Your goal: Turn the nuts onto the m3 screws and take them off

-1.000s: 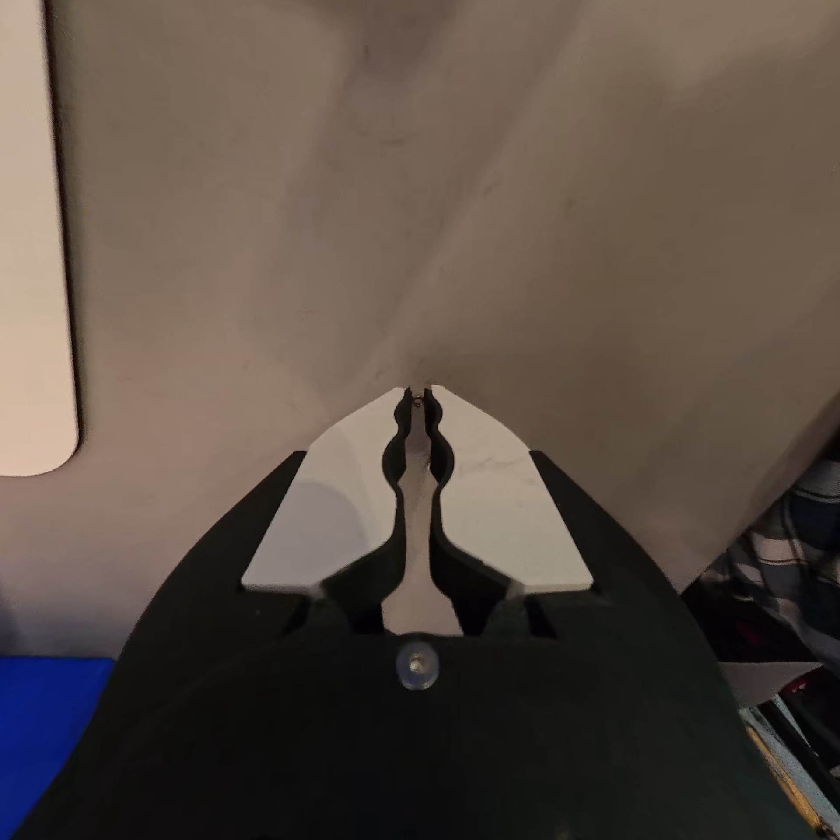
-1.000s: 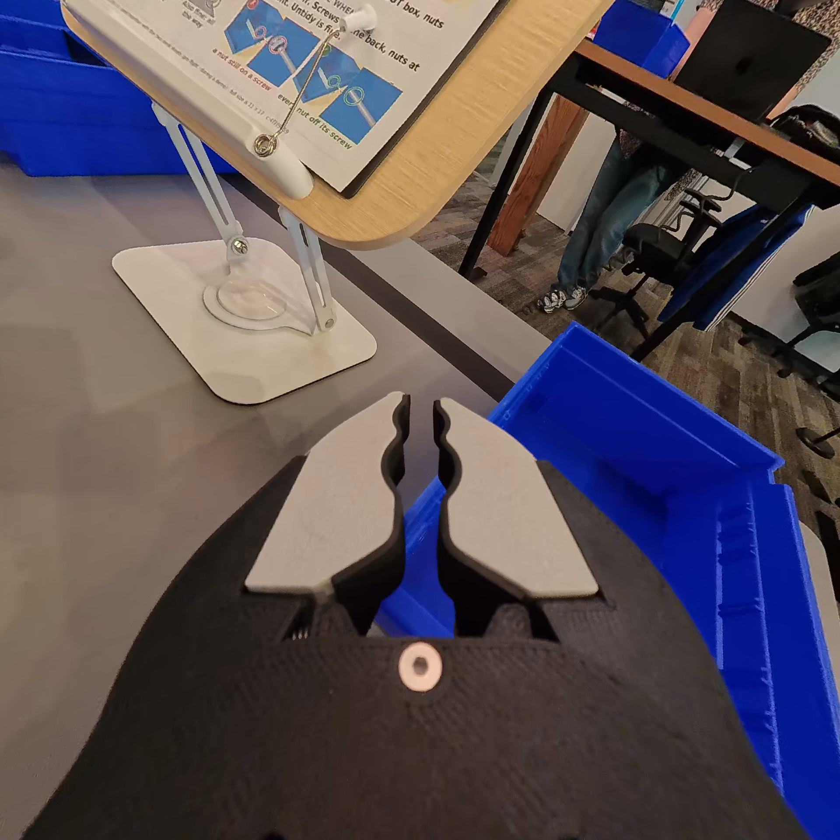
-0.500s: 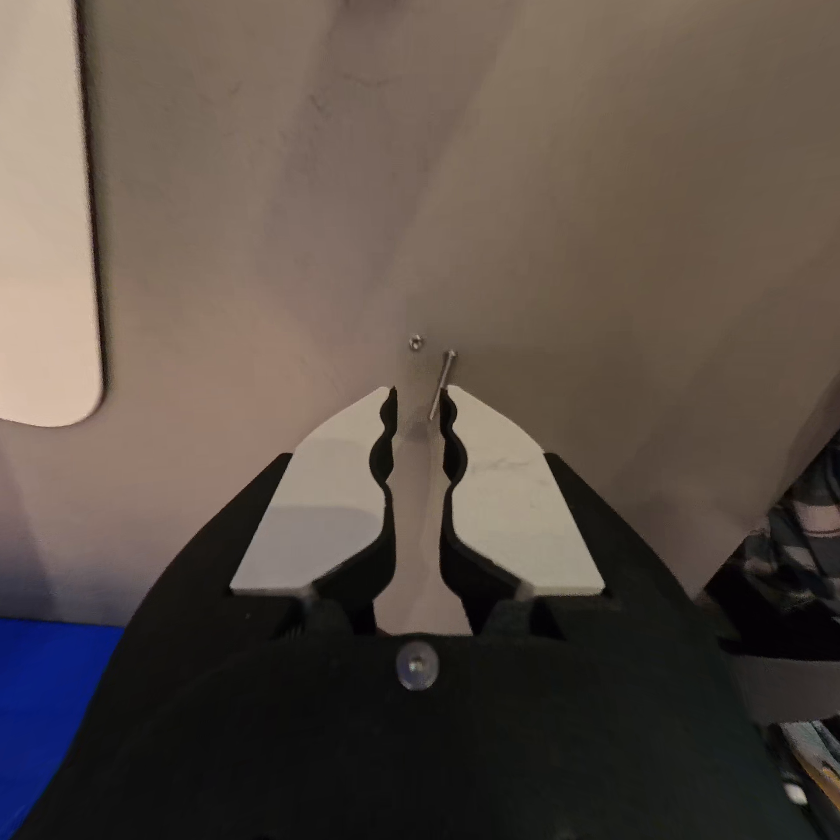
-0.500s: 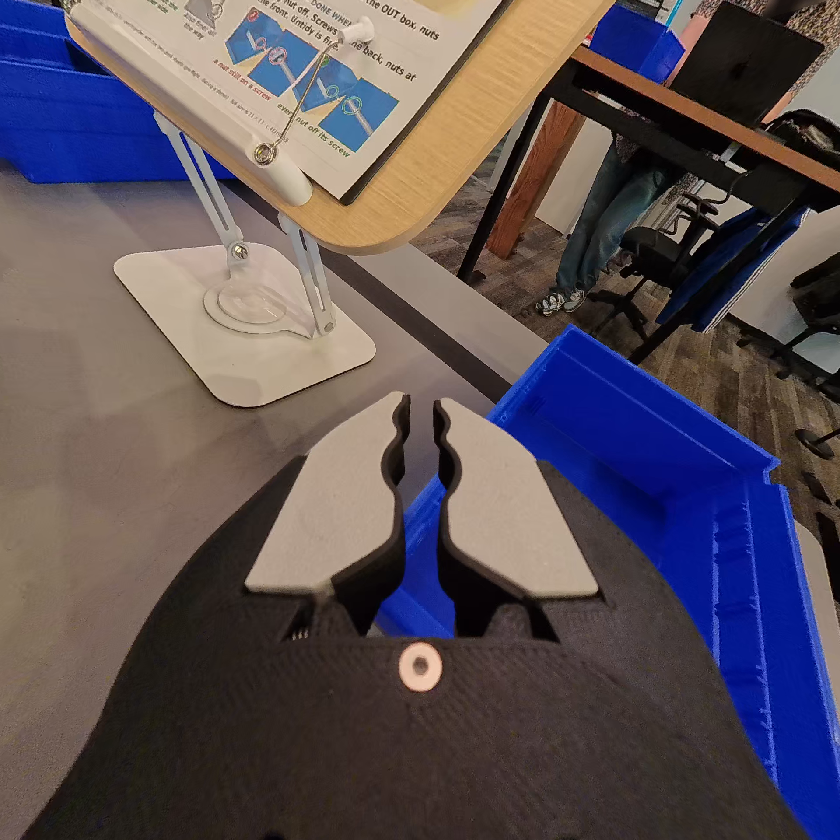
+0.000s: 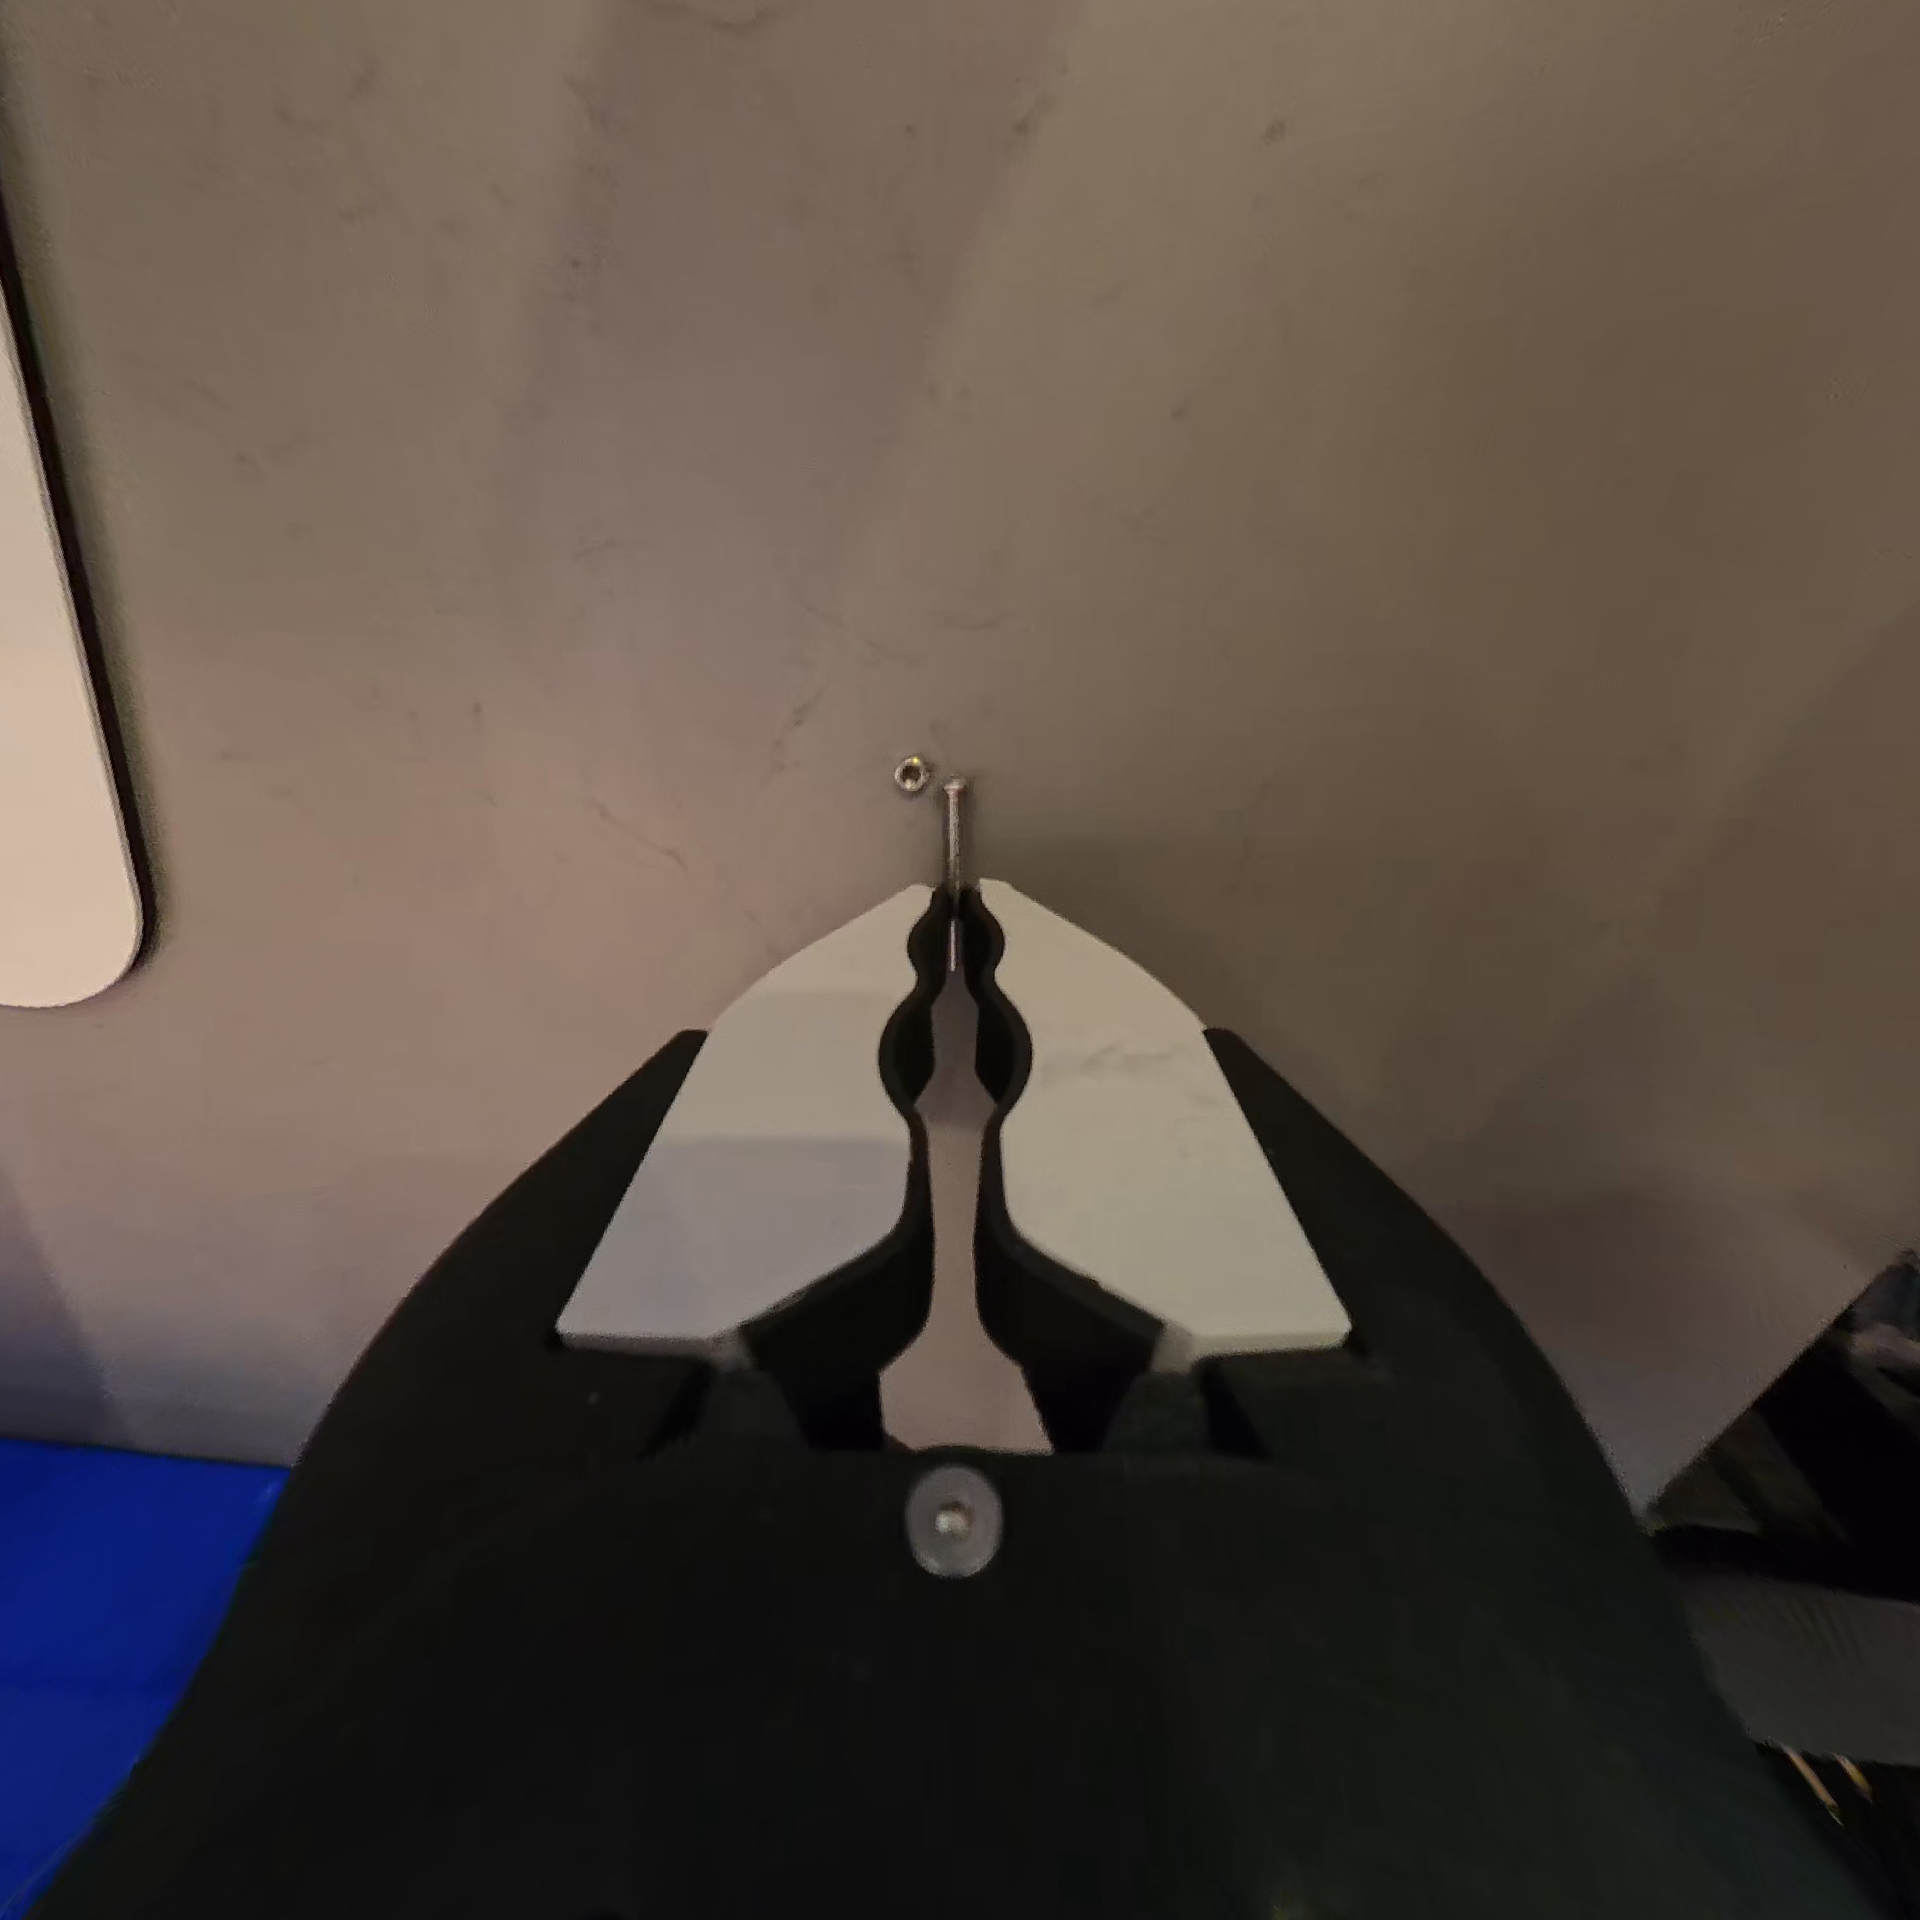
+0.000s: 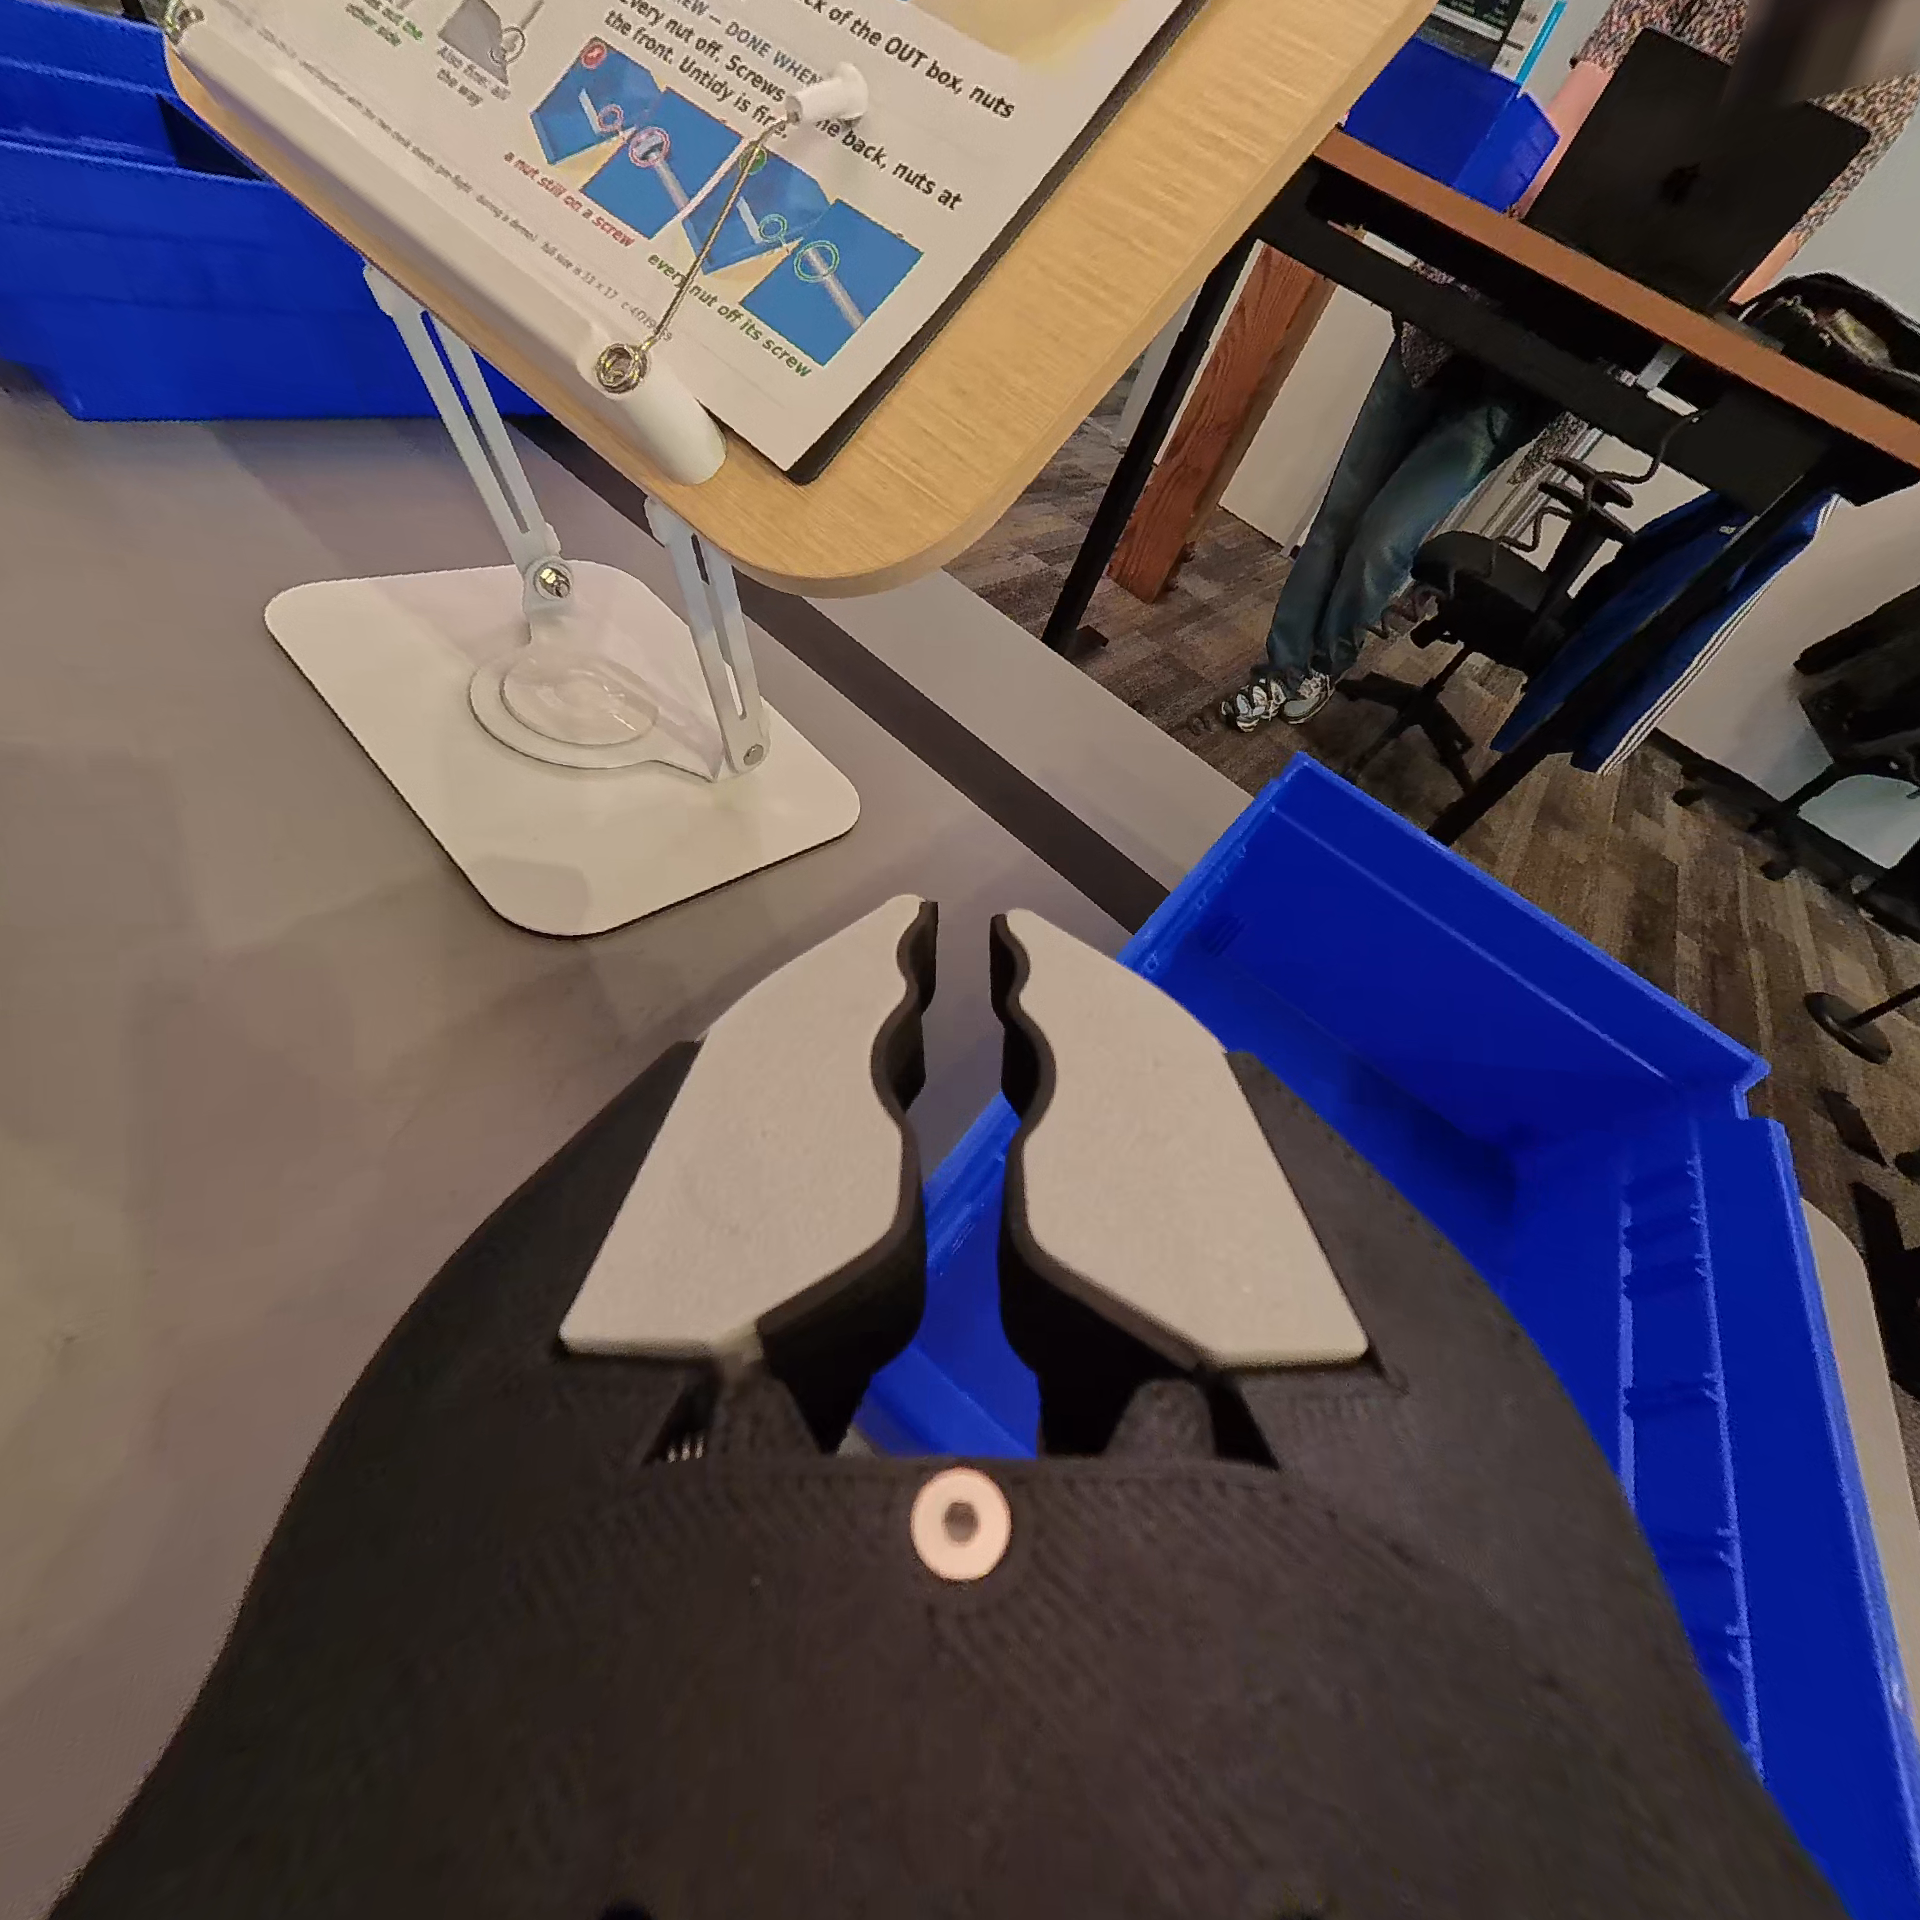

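The left gripper points down at the grey bench, its two fingertips pressed together on the threaded shank of a small silver screw. The screw sticks out forward from the tips, its head at the far end, and a short length of shank shows behind the pinch in the hollow between the black pads. Just beyond and slightly left of the screw head, a small silver nut lies flat on the bench, close to the head but not on the screw. At the left edge of this view is the rounded corner of a white base plate, and a blue bin shows at the lower left. The right gripper hangs above the bench with its fingers slightly spread, a narrow gap between the pads and nothing in it. Directly under and to the right of it stands an open blue bin, at the bench's edge. Farther off, to the left, the white base plate carries a tilted wooden reading stand with a printed sheet clipped to it. Behind the stand are more blue bins. Beyond the bench are a desk with a laptop, an office chair, and a standing person's legs.
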Tool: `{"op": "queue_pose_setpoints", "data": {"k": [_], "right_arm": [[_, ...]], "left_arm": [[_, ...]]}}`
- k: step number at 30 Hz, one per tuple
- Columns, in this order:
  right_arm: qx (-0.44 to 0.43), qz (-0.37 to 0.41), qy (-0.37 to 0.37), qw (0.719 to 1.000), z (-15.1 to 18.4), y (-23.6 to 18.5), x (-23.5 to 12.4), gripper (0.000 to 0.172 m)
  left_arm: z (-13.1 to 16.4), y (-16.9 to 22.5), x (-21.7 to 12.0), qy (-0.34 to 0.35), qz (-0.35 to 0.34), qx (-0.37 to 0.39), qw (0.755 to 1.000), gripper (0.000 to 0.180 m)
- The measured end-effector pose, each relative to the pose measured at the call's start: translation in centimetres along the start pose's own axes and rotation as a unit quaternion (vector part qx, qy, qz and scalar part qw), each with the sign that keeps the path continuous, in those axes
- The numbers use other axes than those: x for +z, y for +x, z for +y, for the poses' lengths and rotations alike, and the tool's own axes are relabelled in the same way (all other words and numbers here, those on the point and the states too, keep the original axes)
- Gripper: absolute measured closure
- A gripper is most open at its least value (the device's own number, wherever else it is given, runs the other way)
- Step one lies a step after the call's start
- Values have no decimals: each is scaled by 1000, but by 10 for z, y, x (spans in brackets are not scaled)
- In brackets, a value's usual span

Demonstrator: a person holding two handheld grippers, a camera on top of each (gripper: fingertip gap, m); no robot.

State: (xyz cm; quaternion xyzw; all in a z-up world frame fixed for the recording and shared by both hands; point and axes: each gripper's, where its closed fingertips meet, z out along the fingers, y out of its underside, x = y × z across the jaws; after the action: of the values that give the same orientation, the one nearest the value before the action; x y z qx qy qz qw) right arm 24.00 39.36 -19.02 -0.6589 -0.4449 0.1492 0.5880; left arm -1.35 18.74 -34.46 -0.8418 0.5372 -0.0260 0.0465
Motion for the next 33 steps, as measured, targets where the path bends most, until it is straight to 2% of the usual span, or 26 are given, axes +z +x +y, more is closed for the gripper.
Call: {"op": "queue_pose_setpoints", "data": {"k": [4, 7, 10, 12, 16, 18, 20, 25, 33], "right_arm": [[-21, -3, 34, 999, -16, -6, -7, 162], [-37, -36, 83, 995, -40, -29, -14, 164], [-17, -113, 128, 985, -65, -71, -13, 165], [46, -191, 151, 969, -80, -104, -7, 162], [202, -350, 182, 896, -95, -169, 9, 156], [240, -390, 188, 869, -100, -187, 14, 157], [235, -411, 187, 861, -102, -200, 17, 164], [248, -438, 185, 844, -102, -209, 19, 162], [227, -446, 164, 850, -92, -224, 18, 159]], "left_arm": [[-3, -5, -4, 44, -22, -17, 999, 178], [-23, -6, -29, 163, -1, -73, 984, 179], [-46, -12, -67, 305, 8, -116, 945, 179], [-60, -18, -95, 401, 7, -141, 905, 179], [-81, -19, -134, 522, 18, -150, 840, 179], [-90, -15, -142, 546, 20, -141, 826, 178], [-98, -8, -146, 559, 44, -136, 817, 178], [-107, -5, -151, 586, 53, -139, 797, 179], [-115, -6, -165, 648, 121, -168, 733, 179]]}}
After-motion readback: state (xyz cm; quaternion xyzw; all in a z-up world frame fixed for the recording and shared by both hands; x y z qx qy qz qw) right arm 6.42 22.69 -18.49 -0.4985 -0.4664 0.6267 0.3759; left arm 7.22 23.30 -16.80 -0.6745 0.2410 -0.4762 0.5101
